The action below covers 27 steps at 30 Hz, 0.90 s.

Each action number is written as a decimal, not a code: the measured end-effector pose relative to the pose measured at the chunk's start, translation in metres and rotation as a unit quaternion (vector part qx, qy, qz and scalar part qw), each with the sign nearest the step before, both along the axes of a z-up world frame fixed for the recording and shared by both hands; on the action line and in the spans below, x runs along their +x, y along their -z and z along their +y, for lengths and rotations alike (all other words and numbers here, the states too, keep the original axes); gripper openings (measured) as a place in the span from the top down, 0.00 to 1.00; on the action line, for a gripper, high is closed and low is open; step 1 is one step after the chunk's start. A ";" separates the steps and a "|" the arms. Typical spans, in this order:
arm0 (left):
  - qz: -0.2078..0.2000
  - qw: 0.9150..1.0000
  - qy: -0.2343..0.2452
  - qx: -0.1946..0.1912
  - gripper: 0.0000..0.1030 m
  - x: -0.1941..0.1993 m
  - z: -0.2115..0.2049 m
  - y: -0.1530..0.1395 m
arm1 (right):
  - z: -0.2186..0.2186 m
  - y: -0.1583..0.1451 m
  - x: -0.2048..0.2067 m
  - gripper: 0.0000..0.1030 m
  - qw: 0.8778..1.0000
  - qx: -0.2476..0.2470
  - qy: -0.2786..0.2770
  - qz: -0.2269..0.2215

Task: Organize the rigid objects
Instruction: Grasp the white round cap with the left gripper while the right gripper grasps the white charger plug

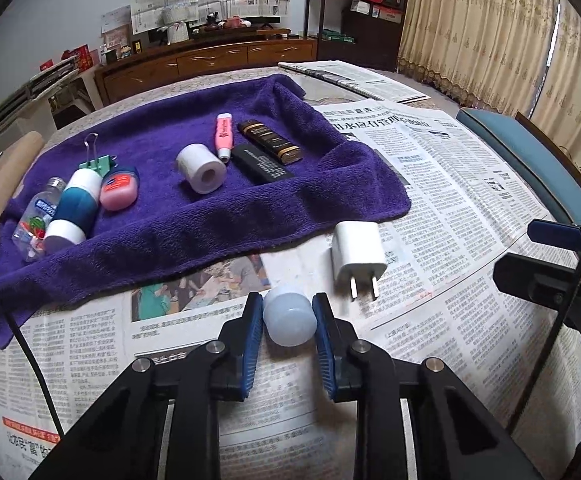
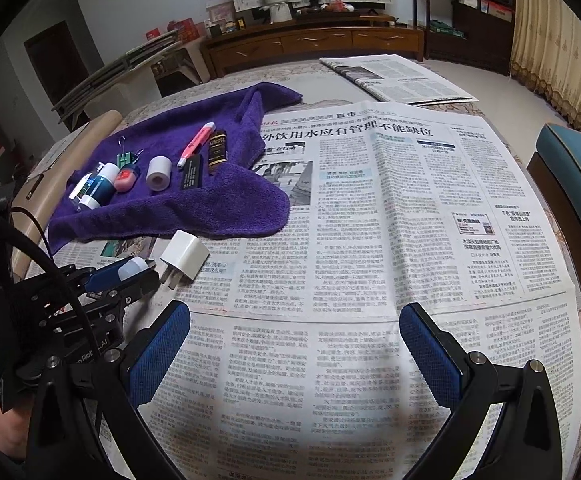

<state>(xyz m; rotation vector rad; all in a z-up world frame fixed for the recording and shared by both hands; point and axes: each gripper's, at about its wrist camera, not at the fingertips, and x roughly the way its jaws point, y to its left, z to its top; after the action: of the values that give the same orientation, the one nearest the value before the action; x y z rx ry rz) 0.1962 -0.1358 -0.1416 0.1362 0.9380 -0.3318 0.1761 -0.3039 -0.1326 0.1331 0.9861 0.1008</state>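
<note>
My left gripper is shut on a small white rounded cap, low over the newspaper; it also shows in the right wrist view. A white plug charger lies just right of it. A purple towel holds a white tape roll, pink highlighter, brown box, black box, pink jar, teal-and-white bottle, clear bottle and green binder clip. My right gripper is open and empty over the newspaper.
Newspaper covers the table; a second folded paper lies at the far edge. A blue-seated chair stands at the right. A wooden cabinet is behind the table.
</note>
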 end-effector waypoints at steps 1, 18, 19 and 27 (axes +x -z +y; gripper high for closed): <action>0.000 1.000 -0.001 0.001 0.76 -0.001 0.003 -0.001 | 0.003 0.000 0.002 0.00 1.000 -0.001 -0.002 0.000; -0.014 1.000 -0.021 -0.002 0.76 -0.020 0.066 -0.021 | 0.062 0.011 0.028 0.00 1.000 -0.021 -0.014 -0.008; -0.013 1.000 -0.021 -0.005 0.76 -0.022 0.070 -0.021 | 0.068 0.012 0.030 0.00 1.000 -0.024 -0.014 -0.011; 0.001 0.999 -0.026 -0.029 0.76 -0.026 0.088 -0.012 | 0.093 0.022 0.052 0.00 0.997 -0.068 0.005 -0.025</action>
<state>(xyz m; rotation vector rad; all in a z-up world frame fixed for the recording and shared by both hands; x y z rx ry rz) 0.1700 -0.0479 -0.1292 0.0592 0.9307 -0.3112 0.2281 -0.2110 -0.1550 0.0102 0.9398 0.0284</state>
